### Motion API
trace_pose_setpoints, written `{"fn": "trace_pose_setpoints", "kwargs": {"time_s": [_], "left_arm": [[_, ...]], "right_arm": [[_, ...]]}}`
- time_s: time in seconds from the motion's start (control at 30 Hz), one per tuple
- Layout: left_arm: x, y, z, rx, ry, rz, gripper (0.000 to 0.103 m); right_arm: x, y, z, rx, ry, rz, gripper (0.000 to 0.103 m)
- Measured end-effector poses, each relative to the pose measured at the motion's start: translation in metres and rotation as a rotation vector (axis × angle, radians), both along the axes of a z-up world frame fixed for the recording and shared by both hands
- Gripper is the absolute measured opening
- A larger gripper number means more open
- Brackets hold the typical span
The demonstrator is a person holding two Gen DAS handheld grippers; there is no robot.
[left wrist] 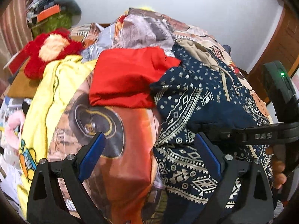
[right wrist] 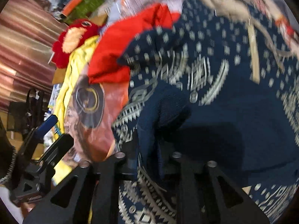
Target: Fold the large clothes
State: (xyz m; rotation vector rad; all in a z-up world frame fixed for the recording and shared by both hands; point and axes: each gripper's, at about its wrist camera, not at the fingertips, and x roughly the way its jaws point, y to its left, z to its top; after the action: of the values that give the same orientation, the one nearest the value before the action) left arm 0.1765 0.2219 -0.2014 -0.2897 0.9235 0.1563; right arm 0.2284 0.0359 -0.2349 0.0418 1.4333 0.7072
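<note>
A navy garment with a white tribal pattern (left wrist: 192,100) lies bunched on the right of the bed and fills the blurred right wrist view (right wrist: 214,85). My right gripper (right wrist: 147,158) has its jaws close together, with an upright fold of that navy cloth between them. Its black frame (left wrist: 261,136) and the hand holding it (left wrist: 278,173) show at the right edge of the left wrist view. My left gripper (left wrist: 149,155) stands open above the printed bedsheet (left wrist: 121,158) at the garment's left edge, holding nothing. It also shows in the right wrist view (right wrist: 58,130).
A red garment (left wrist: 127,78) lies behind the navy one, with a yellow cloth (left wrist: 46,97) and a red plush toy (left wrist: 48,50) to the left. A beige drawstring garment (left wrist: 201,56) lies further back. A curtain (left wrist: 13,18) hangs left and a wooden door (left wrist: 280,37) stands right.
</note>
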Motion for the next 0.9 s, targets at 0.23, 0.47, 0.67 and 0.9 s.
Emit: {"fn": "trace_pose_setpoints", "kwargs": {"time_s": [0.23,0.47,0.67,0.9], "left_arm": [[-0.003,-0.013,-0.001,-0.058,0.003,-0.022,0.096],[0.019,-0.060,0.004,-0.011,0.013,-0.125,0.096],[0.054,-0.099,0.004,0.021,0.030,-0.197,0.096],[0.102,-0.116,-0.024,-0.061,0.135,-0.196,0.091]], "right_arm": [[-0.007,-0.045,0.060,0.027,-0.147,0.000,0.026],[-0.014,-0.120,0.120,0.040,-0.393,-0.103,0.049],[-0.002,-0.192,0.113,-0.084,-0.450,-0.238,0.049],[0.025,-0.239,0.054,-0.191,-0.332,-0.328,0.049]]}}
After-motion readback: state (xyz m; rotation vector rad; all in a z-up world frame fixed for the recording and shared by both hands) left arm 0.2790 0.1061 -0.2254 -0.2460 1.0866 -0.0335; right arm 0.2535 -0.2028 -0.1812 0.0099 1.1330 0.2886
